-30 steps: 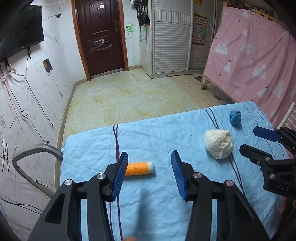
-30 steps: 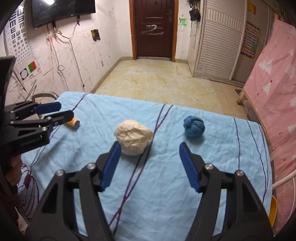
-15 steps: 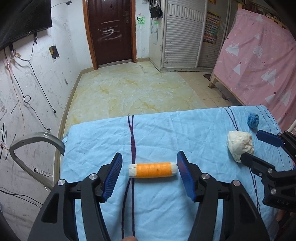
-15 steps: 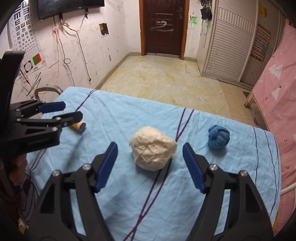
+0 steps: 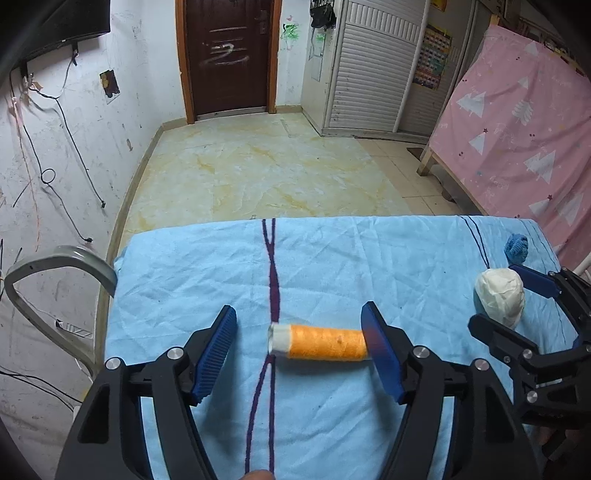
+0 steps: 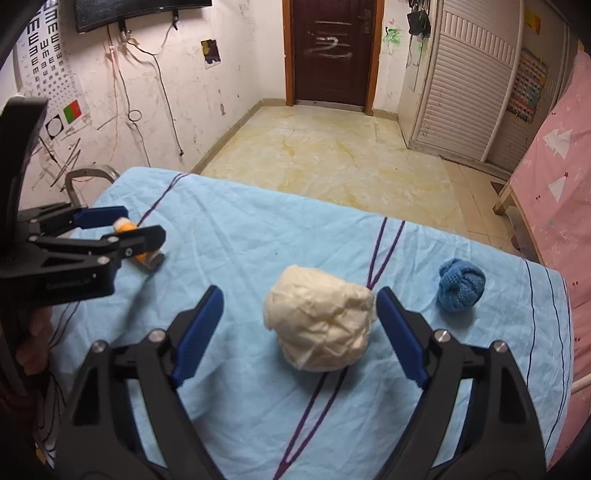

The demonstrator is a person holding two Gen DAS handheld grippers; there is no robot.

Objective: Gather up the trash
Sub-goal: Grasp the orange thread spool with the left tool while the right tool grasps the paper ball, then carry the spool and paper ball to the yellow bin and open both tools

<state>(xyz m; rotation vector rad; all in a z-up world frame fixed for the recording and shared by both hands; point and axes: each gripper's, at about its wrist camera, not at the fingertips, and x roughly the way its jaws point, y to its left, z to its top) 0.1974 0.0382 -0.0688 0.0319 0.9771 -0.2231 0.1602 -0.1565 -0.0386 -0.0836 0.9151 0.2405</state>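
Home bedroom, wall TV, wardrobe, scribbled door

Both tools share one build: the left gripper and the right gripper have matte black, angular plastic arms with triangular cut-outs. Each finger carries a ribbed blue pad and round silver screws at the joints. At the left of the right wrist view, faint embossed lettering, too small to read, runs along the black body.

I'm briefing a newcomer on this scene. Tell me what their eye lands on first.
The orange spool on the blue sheet, lying between the fingers of the open left gripper, whose jaws have just been opening. Then the crumpled cream paper ball, framed by the open right gripper, with a small blue knitted ball to its right.
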